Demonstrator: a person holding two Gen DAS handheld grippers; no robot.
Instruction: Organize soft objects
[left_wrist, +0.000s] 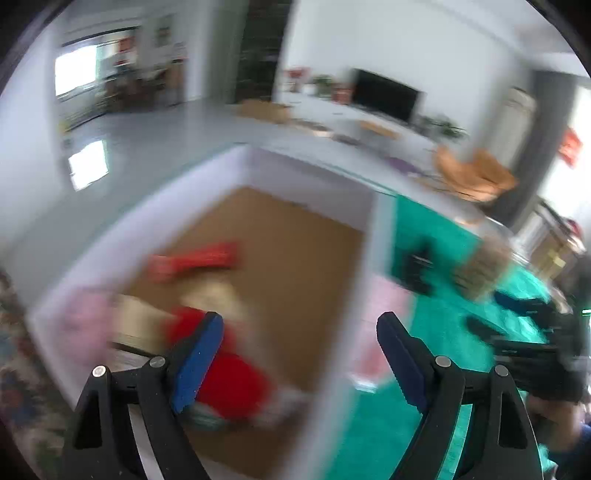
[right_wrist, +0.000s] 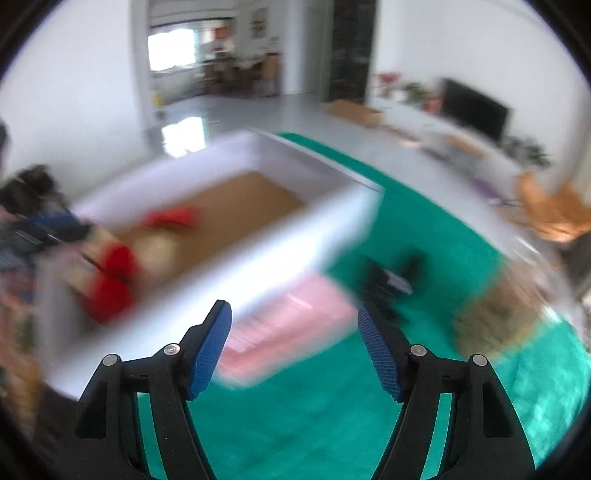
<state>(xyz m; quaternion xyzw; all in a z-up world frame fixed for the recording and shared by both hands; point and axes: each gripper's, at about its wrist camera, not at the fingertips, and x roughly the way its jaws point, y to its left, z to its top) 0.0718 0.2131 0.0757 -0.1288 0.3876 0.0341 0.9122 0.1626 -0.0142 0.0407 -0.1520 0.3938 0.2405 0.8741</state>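
Note:
A white box (left_wrist: 332, 295) with a brown bottom holds soft things: a red piece (left_wrist: 229, 373), a second red item (left_wrist: 192, 258), a beige one (left_wrist: 214, 295) and a pink one (left_wrist: 88, 321). My left gripper (left_wrist: 299, 354) hovers open and empty over the box's near corner. My right gripper (right_wrist: 295, 347) is also open and empty above the green cloth (right_wrist: 332, 413). A pink folded item (right_wrist: 288, 332) lies beyond its fingers, beside the box wall (right_wrist: 221, 280). A tan fuzzy item (right_wrist: 495, 314) lies to the right. Everything is motion-blurred.
A black object (right_wrist: 391, 280) sits on the green cloth between the pink item and the tan one. The other gripper shows at the right edge (left_wrist: 532, 332) of the left wrist view. Behind are a grey floor, a TV (left_wrist: 384, 94) and an orange chair (left_wrist: 476, 177).

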